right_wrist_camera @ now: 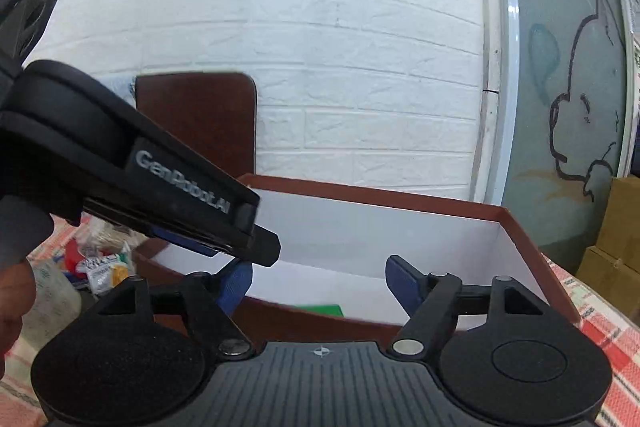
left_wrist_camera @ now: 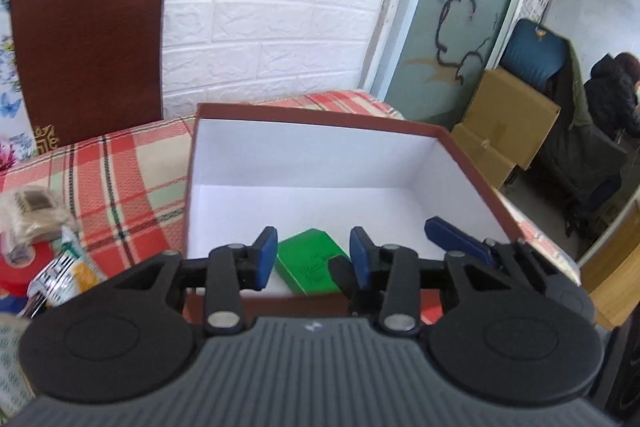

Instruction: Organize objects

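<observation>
A brown box [left_wrist_camera: 320,117] with a white lining stands open on the plaid tablecloth. A green packet [left_wrist_camera: 308,259] lies flat on its floor near the front wall. My left gripper [left_wrist_camera: 314,235] hovers over the box's front edge, its blue pads apart on either side of the packet and not pressing it. To its right a blue finger [left_wrist_camera: 452,239] of the right gripper reaches over the rim. In the right wrist view my right gripper [right_wrist_camera: 320,283] stands open and empty above the box [right_wrist_camera: 380,195]. A sliver of the green packet [right_wrist_camera: 320,309] shows below it.
Several loose packets [left_wrist_camera: 44,227] lie piled on the tablecloth [left_wrist_camera: 120,179] left of the box. A brown chair back [left_wrist_camera: 88,47] stands against the white brick wall. Cardboard boxes [left_wrist_camera: 508,123] and a seated person [left_wrist_camera: 612,87] are at far right. The left gripper's black body [right_wrist_camera: 168,183] crosses the right wrist view.
</observation>
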{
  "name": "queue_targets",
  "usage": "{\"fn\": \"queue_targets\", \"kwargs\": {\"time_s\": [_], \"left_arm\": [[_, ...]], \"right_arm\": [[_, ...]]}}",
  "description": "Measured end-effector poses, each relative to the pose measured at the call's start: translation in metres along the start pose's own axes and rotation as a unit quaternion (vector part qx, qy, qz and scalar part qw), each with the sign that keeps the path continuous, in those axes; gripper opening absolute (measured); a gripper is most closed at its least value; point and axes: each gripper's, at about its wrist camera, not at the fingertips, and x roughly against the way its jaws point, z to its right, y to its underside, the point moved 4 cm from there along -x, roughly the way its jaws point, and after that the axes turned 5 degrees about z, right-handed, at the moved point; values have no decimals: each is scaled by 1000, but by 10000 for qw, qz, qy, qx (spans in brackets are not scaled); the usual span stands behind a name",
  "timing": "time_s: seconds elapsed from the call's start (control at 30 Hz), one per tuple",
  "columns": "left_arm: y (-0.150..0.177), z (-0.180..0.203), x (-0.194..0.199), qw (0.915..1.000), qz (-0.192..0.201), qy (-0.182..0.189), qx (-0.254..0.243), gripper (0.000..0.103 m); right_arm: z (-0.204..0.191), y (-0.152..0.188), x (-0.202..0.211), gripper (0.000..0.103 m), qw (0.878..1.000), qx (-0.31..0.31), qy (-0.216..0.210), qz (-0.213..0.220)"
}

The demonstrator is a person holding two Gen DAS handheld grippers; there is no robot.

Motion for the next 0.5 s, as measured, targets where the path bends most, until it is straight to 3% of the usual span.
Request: {"fn": "queue_targets", "kwargs": {"time_s": [0.13, 0.23, 0.3, 0.37, 0.43, 0.5], "left_arm": [[22, -6, 41, 9997, 207, 3, -128, 43], [50, -32, 65, 9998, 140, -159, 29, 43], [76, -61, 78, 9985, -76, -478, 251, 43], [103, -98, 91, 9935, -343, -964, 508, 43], [125, -137, 104, 9828, -546, -1607, 731, 43], [143, -174, 119, 9717, -584, -2002, 1106, 42]], "right_arm": [[-33, 4, 36, 71, 9995, 12, -51, 303], [-67, 29, 44, 73, 9976, -12, -602, -340], [-97, 51, 43, 72, 9907, 95, -1017, -898], [-126, 65, 42, 63, 9804, 241, -1408, -1357], [-148, 66, 40, 62, 9743, 404, -1684, -1444], [-163, 59, 33, 62, 9740, 584, -1744, -1320]]}}
